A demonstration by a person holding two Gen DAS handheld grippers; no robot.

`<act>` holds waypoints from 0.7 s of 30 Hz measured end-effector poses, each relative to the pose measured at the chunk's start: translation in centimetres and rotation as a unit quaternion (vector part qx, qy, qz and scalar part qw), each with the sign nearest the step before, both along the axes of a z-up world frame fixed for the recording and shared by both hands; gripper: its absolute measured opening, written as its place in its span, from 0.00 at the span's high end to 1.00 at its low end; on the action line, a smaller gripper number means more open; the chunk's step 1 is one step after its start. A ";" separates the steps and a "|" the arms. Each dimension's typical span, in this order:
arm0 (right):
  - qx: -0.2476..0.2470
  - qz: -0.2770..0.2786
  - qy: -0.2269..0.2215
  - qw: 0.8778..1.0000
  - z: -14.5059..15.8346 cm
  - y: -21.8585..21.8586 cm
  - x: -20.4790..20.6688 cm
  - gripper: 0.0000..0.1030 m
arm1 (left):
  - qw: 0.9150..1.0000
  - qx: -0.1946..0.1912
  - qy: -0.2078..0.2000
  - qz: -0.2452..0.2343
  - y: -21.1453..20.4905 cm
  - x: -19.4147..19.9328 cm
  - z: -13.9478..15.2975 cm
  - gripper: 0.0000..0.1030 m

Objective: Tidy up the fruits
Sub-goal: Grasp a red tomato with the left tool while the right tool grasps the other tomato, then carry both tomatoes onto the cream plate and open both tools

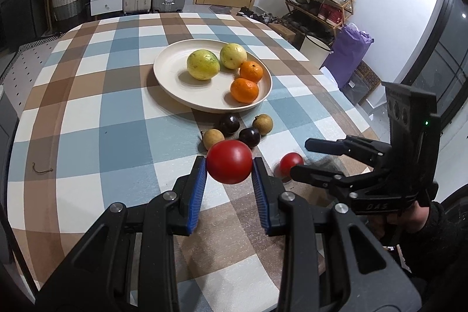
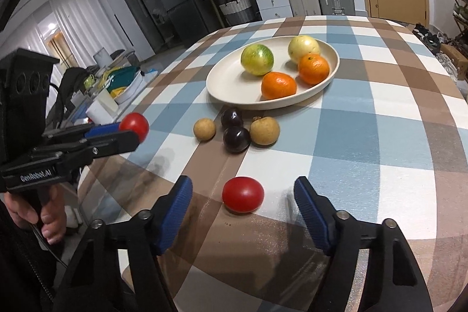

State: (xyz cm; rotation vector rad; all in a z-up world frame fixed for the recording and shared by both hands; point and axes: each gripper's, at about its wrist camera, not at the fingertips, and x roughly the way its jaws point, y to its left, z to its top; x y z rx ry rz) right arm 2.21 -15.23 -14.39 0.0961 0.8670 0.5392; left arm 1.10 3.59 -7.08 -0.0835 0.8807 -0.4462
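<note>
Red tomato [image 1: 229, 165] clamped in left tool [image 1: 229, 170], lifted near plate [image 1: 175, 84]. Second tomato [image 2: 242, 194] flanked, untouched, by right tool [image 2: 243, 196], pads apart, on bench [image 2: 380, 136].

Red tomato [image 1: 229, 162] between left claw [image 1: 229, 165] pads.

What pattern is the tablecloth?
Blue, brown and white checks on the tablecloth; clearest in the left wrist view.

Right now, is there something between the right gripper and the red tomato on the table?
Nothing visible. The tomato lies on the bare tablecloth, in line with the gap of the open right gripper. The other small fruits lie beyond it.
</note>
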 end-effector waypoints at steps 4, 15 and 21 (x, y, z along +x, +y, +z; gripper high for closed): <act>-0.014 0.012 0.003 1.000 -0.4 0.7 -0.1 0.49 | 1.000 -0.001 -0.003 0.002 0.3 0.1 0.2 0.72; 0.005 0.004 -0.015 1.000 -0.1 -0.1 0.0 0.69 | 1.000 -0.013 0.006 0.024 0.8 2.6 1.0 0.72; 0.031 -0.004 -0.034 0.999 2.1 -1.0 0.8 0.69 | 0.999 -0.024 0.019 0.024 0.2 4.5 0.5 0.72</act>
